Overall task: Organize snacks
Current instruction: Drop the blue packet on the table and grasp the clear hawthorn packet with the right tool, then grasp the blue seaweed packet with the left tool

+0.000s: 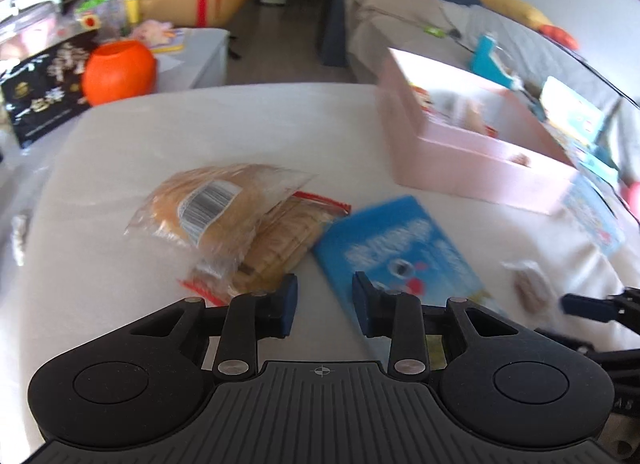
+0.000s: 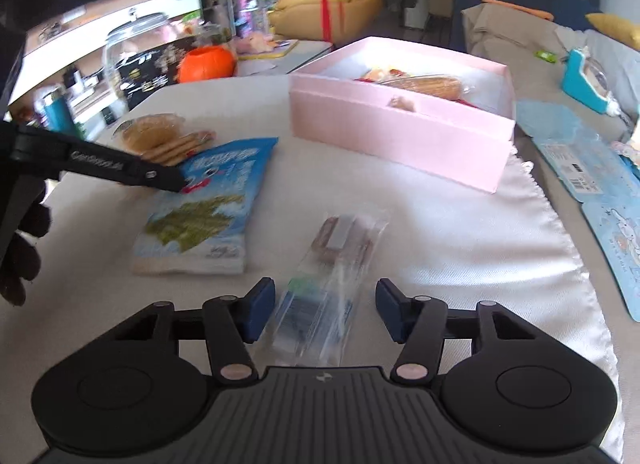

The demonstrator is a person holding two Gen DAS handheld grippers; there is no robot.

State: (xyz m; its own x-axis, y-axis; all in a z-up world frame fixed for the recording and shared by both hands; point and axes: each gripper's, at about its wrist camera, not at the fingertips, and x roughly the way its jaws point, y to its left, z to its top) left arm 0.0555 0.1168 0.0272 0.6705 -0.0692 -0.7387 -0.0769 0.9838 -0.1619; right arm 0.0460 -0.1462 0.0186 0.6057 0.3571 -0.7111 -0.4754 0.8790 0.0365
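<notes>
- Here, in the left wrist view, the left hand-held gripper (image 1: 325,306) has its jaws only narrowly parted with nothing between them. The blue snack packet (image 1: 394,250) lies just ahead at about 1 o'clock, its long axis running from 11 o'clock down to 5 o'clock, its near end under the right pad. The clear bags of biscuits (image 1: 236,220) sit at 11 o'clock, touching the packet's far corner.
- Also there, the pink box (image 1: 476,168) stands at 2 o'clock near the surface's (image 1: 168,136) far-right side, with bare cloth between it and the packet.
- In the right wrist view, the right hand-held gripper (image 2: 325,310) is about half open and straddles the near end of a clear-wrapped bar (image 2: 336,260); the pads stand clear of it, so nothing is gripped. The bar's long axis runs almost straight ahead, toward 12 to 1 o'clock.
- This hand is plainly nearer the bar; the box lies beyond at 1 o'clock, open-topped, with a clear lane of cloth. The fringed edge (image 2: 560,232) falls away at 3 o'clock.
</notes>
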